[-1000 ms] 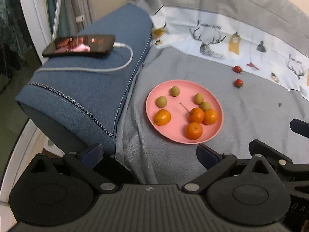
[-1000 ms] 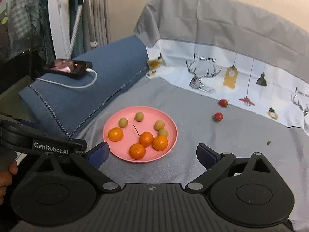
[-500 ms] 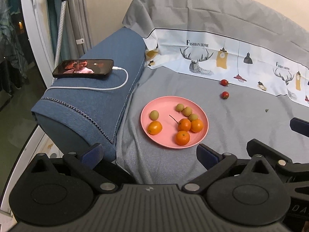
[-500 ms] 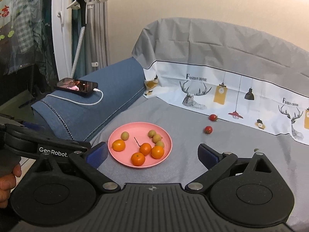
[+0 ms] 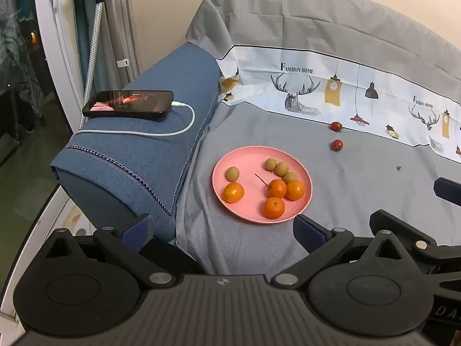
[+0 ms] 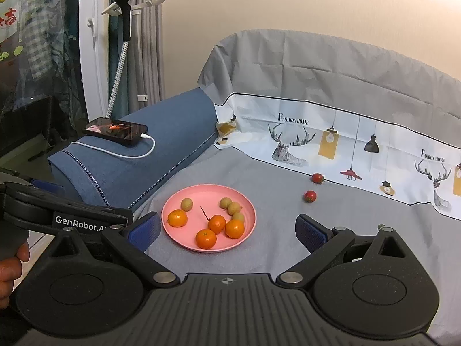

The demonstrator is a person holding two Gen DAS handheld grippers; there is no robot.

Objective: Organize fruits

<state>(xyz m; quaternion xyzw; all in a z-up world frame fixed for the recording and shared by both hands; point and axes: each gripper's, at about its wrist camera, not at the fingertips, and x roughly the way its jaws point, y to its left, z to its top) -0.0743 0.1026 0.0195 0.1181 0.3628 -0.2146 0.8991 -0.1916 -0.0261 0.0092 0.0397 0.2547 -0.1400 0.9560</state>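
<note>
Basically both hand-held grippers, left (image 5: 222, 229) and right (image 6: 227, 229), hang spread and empty short of the pink plate (image 6: 184, 240), which already gathers the oranges (image 6: 205, 238), while two cherry tomatoes (image 6: 310, 196) lie loose beyond it, likely next.

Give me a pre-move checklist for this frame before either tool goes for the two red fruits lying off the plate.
1. Left tool open and empty: ok.
2. Right tool open and empty: ok.
3. Both cherry tomatoes visible, unobstructed on the grey sheet: ok.
4. Pink plate has bare space for them: ok.
5. Phone and cable on blue armrest, clear of the path: ok.
6. Tomato firmness: cannot tell.
</note>
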